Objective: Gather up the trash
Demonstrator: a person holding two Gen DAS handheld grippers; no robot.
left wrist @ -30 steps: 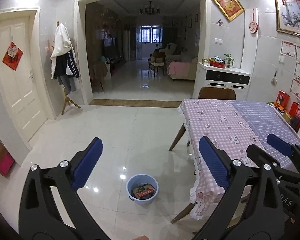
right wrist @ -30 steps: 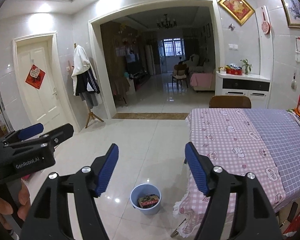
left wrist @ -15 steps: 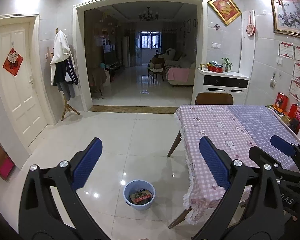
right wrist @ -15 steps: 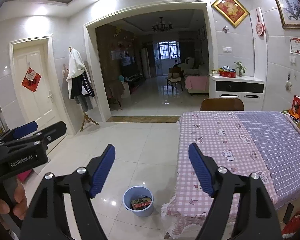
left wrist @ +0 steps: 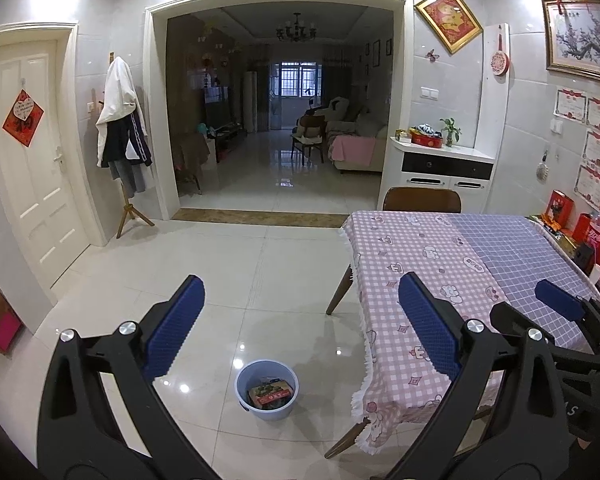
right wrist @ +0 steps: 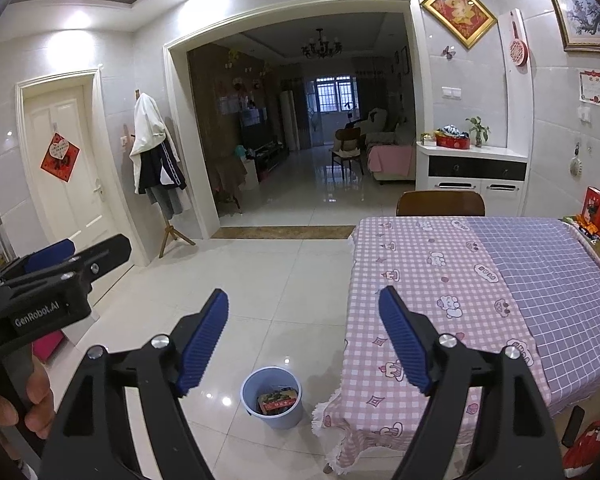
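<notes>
A small blue bin (left wrist: pixel 267 389) stands on the white tile floor by the table's near left corner, with a red-green packet (left wrist: pixel 270 393) of trash inside. It also shows in the right wrist view (right wrist: pixel 272 397). My left gripper (left wrist: pixel 300 328) is open and empty, held high above the bin. My right gripper (right wrist: pixel 303 344) is open and empty too, also well above the bin. The right gripper shows at the right edge of the left wrist view (left wrist: pixel 560 308), and the left gripper at the left edge of the right wrist view (right wrist: pixel 52 280).
A table with a pink and purple checked cloth (left wrist: pixel 456 272) fills the right side, with a brown chair (left wrist: pixel 422 200) behind it. Red boxes (left wrist: pixel 560 208) stand at its far right edge. A coat stand (left wrist: pixel 122 152) and a white door (left wrist: pixel 32 160) are on the left.
Both grippers have risen and drifted back a little, so the bin and table sit lower and smaller in view. Both stay open and empty.
</notes>
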